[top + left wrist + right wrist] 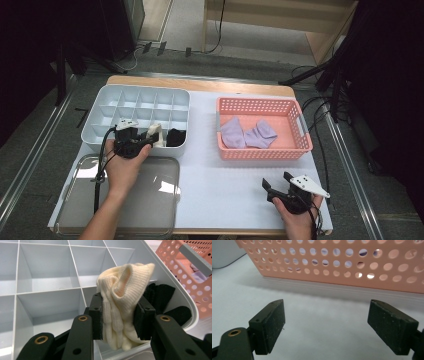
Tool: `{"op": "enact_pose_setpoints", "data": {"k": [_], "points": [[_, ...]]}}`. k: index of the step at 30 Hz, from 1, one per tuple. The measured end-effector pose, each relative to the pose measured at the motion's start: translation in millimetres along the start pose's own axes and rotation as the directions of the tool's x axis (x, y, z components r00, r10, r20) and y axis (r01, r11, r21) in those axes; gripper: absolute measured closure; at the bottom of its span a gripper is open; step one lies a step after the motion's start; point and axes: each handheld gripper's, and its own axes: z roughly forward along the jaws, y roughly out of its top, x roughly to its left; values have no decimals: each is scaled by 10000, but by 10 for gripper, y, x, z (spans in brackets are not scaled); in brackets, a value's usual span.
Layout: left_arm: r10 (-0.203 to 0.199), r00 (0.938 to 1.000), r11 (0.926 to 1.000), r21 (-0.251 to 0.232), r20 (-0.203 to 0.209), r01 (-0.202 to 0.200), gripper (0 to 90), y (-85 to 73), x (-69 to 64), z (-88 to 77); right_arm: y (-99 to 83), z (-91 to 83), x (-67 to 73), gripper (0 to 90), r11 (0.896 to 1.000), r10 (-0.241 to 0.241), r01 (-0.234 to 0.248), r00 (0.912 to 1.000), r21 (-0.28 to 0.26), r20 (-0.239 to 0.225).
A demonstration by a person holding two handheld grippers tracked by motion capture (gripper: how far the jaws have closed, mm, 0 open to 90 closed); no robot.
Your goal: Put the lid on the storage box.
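Cream sock (pixel 123 302) clamped in left tongs (pixel 122 317), hung upright over near-row compartment of white divider tray (pixel 97 107), black sock (pixel 175 137) just right. Right tongs (pixel 325 322) apart, empty, lower right of high view.

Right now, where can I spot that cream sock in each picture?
High view: the cream sock sits left of centre, in the left tongs at the divided white tray's near edge.
Left gripper view: centre, pinched between the pads.
Right gripper view: not in it.
Shared landmark: the pink basket.
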Motion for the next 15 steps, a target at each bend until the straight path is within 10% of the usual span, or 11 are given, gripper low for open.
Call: {"op": "enact_pose_setpoints", "data": {"k": [11,15], "points": [[205,9997,9997,125,-127,-203,447,3,-59,-8,-1,-1,0,151,10000,23,-23,10000,13,31],[180,9998,9996,238,108,-182,726,13,-48,-10,-1,0,1,152,10000,14,-14,10000,20,28]]}}
